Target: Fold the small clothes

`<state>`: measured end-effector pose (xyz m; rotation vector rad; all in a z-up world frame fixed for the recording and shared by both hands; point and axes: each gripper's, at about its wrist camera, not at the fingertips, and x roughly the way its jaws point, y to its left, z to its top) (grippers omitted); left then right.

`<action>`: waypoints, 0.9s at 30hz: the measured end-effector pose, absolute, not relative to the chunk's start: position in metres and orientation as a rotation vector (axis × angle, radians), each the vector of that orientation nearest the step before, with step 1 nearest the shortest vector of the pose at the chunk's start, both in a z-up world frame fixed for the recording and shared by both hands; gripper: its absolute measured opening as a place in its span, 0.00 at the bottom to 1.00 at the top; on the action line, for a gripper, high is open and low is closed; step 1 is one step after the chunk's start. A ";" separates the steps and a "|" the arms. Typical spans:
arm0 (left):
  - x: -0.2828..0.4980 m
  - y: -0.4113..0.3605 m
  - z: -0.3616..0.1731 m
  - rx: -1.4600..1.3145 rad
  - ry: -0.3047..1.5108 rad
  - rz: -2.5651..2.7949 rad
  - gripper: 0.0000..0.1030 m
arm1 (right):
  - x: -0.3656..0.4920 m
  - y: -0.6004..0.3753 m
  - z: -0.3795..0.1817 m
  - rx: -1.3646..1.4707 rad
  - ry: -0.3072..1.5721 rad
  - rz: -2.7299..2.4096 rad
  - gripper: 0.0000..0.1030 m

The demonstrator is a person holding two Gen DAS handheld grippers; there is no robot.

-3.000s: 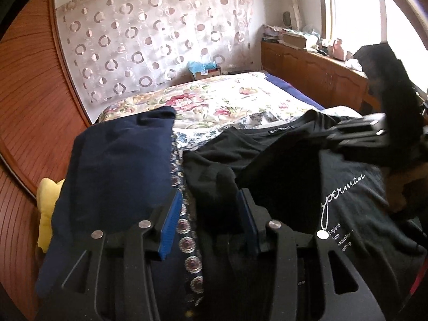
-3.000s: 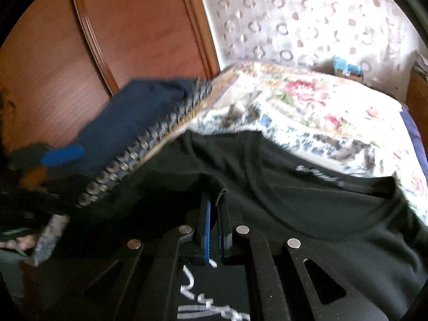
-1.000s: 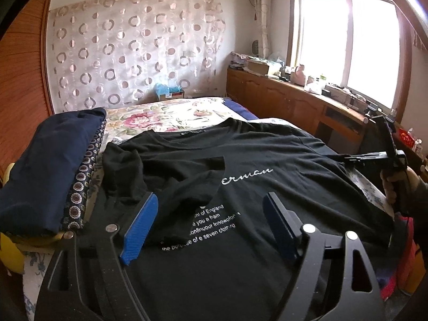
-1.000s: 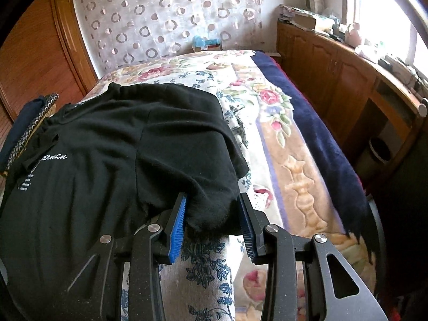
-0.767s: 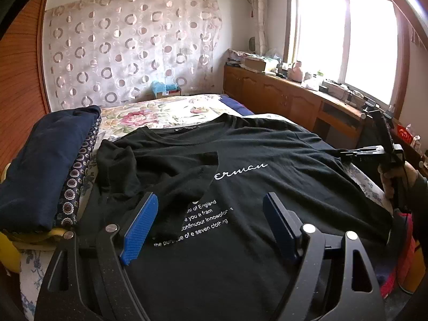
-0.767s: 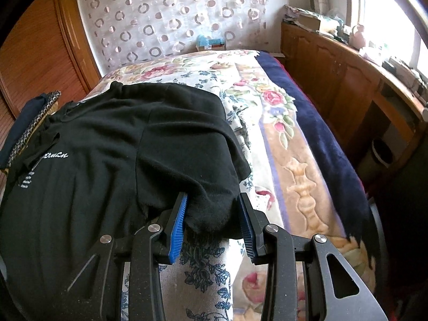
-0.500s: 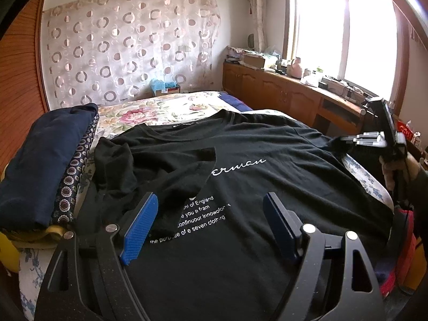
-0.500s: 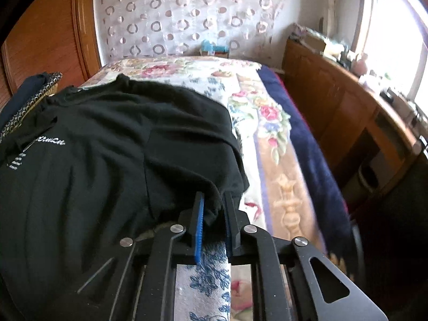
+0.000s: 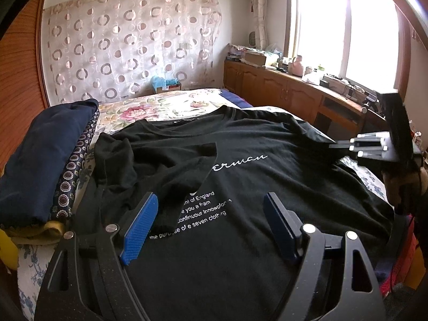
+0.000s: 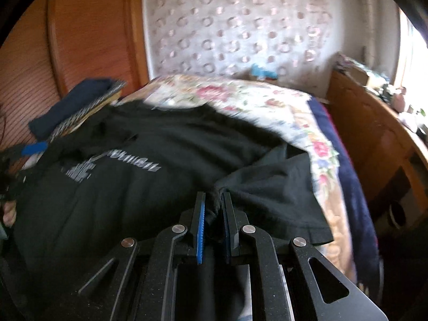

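- Black cotton T-shirt (image 9: 267, 187) lies chest-up across the bed (image 9: 171, 107), spread ahead of and beneath both my claws; white lettering faces up.
- Left gripper (image 9: 211, 224): blue pads spread wide, holding nothing, hovering over the lower chest print. The near sleeve, just beyond my left pad, is already turned inward over the shirt front.
- Right gripper (image 10: 214, 222): pads drawn narrow and pinching a bunch of the T-shirt's fabric, apparently at the far sleeve or shoulder. Sleeve cloth fans out to the right of the pinch.
- Right wrist view is smeared; I cannot tell how deep the cloth sits between the pads.
- Risk 1: the pinch looks like a gathered wad, not a flat edge. Carried across, it would likely lay down a crumpled sleeve rather than a clean fold line.
- Risk 2: nothing pins the body of the shirt. With my left claw idle above it, a pull from the right could drag the whole garment sideways and undo the sleeve fold on my left.
- Risk 3: shallow bite could slip out mid-carry; the sleeve would drop short of the midline.
- Risk 4: folded navy stack (image 9: 45, 155) sits close to the left of my left claw, at the shirt's edge; a dragged shirt could ride against it.
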<state>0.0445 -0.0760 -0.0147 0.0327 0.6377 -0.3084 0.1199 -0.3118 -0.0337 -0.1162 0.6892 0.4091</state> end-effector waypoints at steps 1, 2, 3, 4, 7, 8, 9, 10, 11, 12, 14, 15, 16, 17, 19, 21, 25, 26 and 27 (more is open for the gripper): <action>0.044 -0.076 -0.015 0.031 0.638 -0.308 0.79 | 0.118 -0.309 -0.039 -0.127 0.703 0.411 0.11; 0.044 -0.075 -0.015 0.029 0.638 -0.308 0.79 | 0.118 -0.308 -0.043 -0.134 0.715 0.408 0.11; 0.044 -0.075 -0.015 0.030 0.638 -0.308 0.79 | 0.118 -0.309 -0.047 -0.133 0.728 0.407 0.11; 0.044 -0.075 -0.015 0.030 0.638 -0.308 0.79 | 0.117 -0.310 -0.050 -0.129 0.737 0.410 0.11; 0.044 -0.075 -0.015 0.030 0.639 -0.309 0.79 | 0.117 -0.310 -0.048 -0.114 0.756 0.406 0.11; 0.044 -0.075 -0.015 0.031 0.638 -0.308 0.79 | 0.117 -0.312 -0.046 -0.109 0.758 0.404 0.11; 0.044 -0.075 -0.015 0.031 0.638 -0.309 0.79 | 0.117 -0.312 -0.043 -0.107 0.759 0.400 0.11; 0.044 -0.075 -0.015 0.031 0.638 -0.310 0.79 | 0.116 -0.315 -0.041 -0.107 0.754 0.401 0.13; 0.044 -0.075 -0.015 0.031 0.637 -0.311 0.79 | 0.116 -0.315 -0.039 -0.105 0.752 0.397 0.18; 0.043 -0.075 -0.015 0.032 0.635 -0.313 0.79 | 0.112 -0.313 -0.036 -0.101 0.748 0.395 0.21; 0.042 -0.075 -0.014 0.031 0.632 -0.317 0.79 | 0.109 -0.314 -0.029 -0.091 0.732 0.387 0.28; 0.042 -0.076 -0.014 0.032 0.631 -0.319 0.79 | 0.104 -0.318 -0.025 -0.087 0.721 0.383 0.34; 0.041 -0.077 -0.014 0.033 0.629 -0.321 0.79 | 0.099 -0.318 -0.020 -0.081 0.710 0.375 0.37; 0.041 -0.078 -0.013 0.033 0.628 -0.322 0.79 | 0.096 -0.322 -0.016 -0.075 0.699 0.369 0.40; 0.040 -0.080 -0.013 0.032 0.626 -0.325 0.79 | 0.091 -0.331 -0.011 -0.065 0.677 0.350 0.42; 0.040 -0.081 -0.013 0.030 0.627 -0.327 0.79 | 0.090 -0.342 -0.007 -0.056 0.665 0.322 0.43; 0.040 -0.083 -0.014 0.029 0.634 -0.330 0.79 | 0.103 -0.360 -0.014 -0.054 0.678 0.241 0.43; 0.040 -0.084 -0.014 0.029 0.635 -0.332 0.79 | 0.109 -0.364 -0.019 -0.051 0.695 0.224 0.43; 0.040 -0.084 -0.014 0.029 0.636 -0.331 0.79 | 0.114 -0.367 -0.024 -0.060 0.706 0.202 0.43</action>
